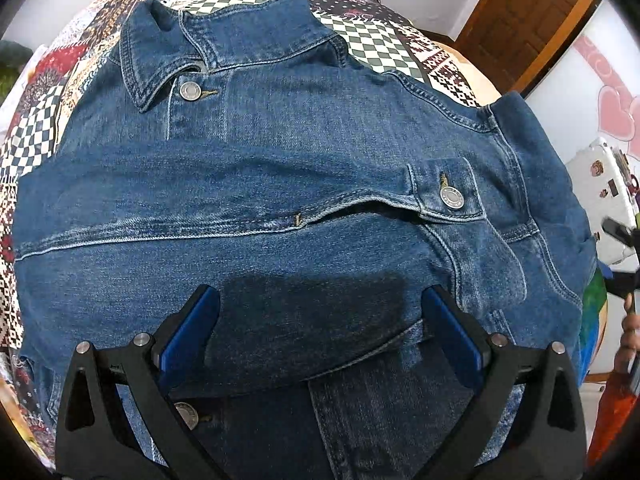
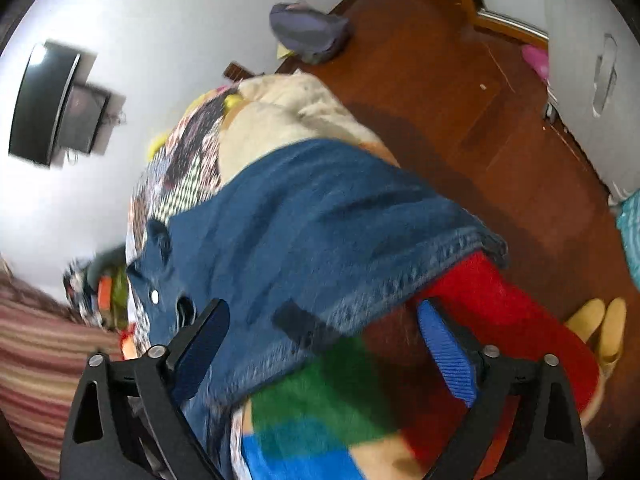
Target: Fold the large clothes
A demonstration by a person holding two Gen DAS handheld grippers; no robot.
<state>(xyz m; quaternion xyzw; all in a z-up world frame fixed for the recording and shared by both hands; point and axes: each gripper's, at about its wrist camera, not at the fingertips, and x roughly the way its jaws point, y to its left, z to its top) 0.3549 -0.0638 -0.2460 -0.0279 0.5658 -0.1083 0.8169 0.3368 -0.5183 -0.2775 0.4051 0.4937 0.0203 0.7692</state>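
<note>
A blue denim jacket (image 1: pixel 280 184) lies front-up on a patchwork bed cover (image 1: pixel 384 44), collar at the far side, with a sleeve folded across its chest. My left gripper (image 1: pixel 320 300) is open and hovers just above the jacket's lower front, holding nothing. In the blurred right wrist view the jacket (image 2: pixel 320 232) drapes over the bed's edge. My right gripper (image 2: pixel 324 312) is open and empty, above the jacket's hem and a red, green and blue cover (image 2: pixel 320 400).
A wooden floor (image 2: pixel 460 100) lies beside the bed, with yellow slippers (image 2: pixel 604 328) and a grey bag (image 2: pixel 308 28) on it. A white wardrobe (image 2: pixel 592 60) stands at the right. A wall-mounted screen (image 2: pixel 44 104) is at the left.
</note>
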